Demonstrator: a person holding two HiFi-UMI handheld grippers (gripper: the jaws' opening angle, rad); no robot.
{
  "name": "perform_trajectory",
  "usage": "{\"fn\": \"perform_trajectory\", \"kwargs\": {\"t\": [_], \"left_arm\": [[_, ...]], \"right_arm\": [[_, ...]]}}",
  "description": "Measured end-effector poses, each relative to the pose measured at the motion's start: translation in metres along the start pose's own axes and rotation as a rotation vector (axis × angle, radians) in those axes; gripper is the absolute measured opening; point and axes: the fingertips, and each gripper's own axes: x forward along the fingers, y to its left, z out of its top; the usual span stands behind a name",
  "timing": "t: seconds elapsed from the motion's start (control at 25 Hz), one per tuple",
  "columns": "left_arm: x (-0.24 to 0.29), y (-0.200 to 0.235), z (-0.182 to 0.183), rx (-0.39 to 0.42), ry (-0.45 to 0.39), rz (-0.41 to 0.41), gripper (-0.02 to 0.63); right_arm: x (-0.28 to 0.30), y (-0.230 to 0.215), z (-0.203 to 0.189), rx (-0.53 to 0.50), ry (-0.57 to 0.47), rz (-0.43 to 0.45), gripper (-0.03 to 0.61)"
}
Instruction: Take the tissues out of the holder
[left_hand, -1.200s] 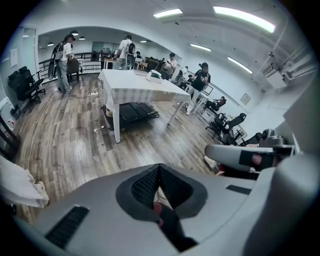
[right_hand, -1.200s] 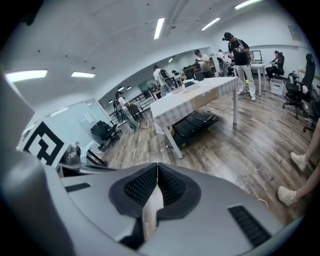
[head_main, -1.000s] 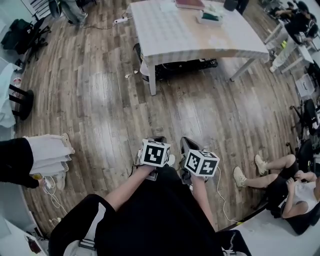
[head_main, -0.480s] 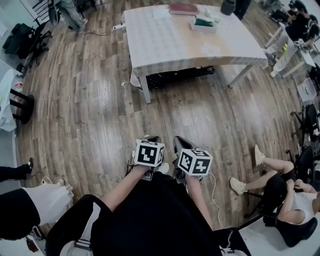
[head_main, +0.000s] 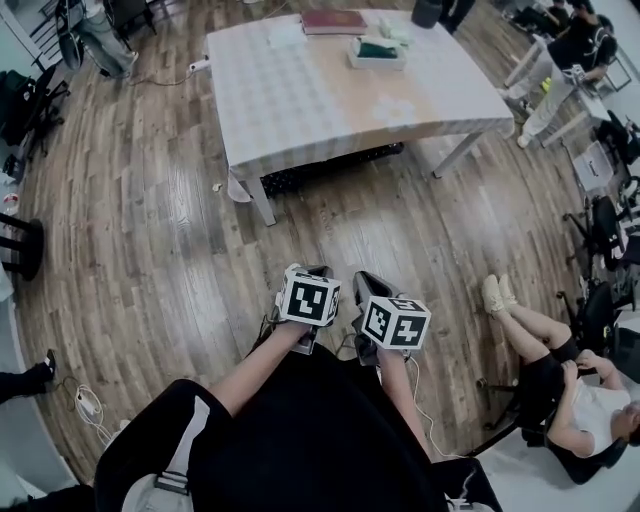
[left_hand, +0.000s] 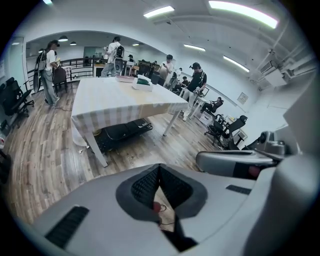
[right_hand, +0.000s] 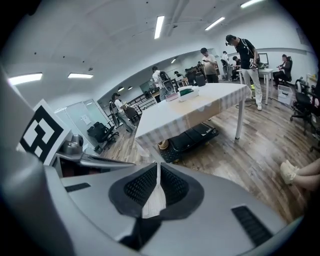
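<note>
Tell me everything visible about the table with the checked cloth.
The table is rectangular, draped in a pale checked cloth that overhangs its edges, on white legs. It stands on wood-plank floor. A tissue holder and a reddish book rest near its far edge; a black bag lies beneath it.

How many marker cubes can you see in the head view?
2. One cube sits on the left hand-held gripper, the other cube on the right hand-held gripper, side by side above the wood floor. None looks hidden.
</note>
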Motion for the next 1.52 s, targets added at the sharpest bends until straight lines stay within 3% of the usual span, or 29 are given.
{"fn": "perform_trajectory", "kwargs": {"t": [0.48, 0.8, 1.2, 1.52], "left_arm": [[0.048, 0.096, 0.144, -0.037, -0.014, -0.005, 0.000], [0.079, 0.153, 0.212, -0.040, -0.012, -0.005, 0.000], [0.127, 0.167, 0.268, -0.032, 0.020, -0.028, 0.000], [0.184, 0.179, 0.341, -0.086, 0.012, 0.016, 0.002]], "right_arm": [[0.125, 0.014, 0.144, -0.066, 0.039, 0.014, 0.020], [0.203, 0.021, 0.202, -0.077, 0.057, 0.052, 0.066], [0.249, -0.011, 0.250, -0.067, 0.074, 0.035, 0.087], [0.301, -0.061, 0.323, -0.119, 0.098, 0.093, 0.106]]}}
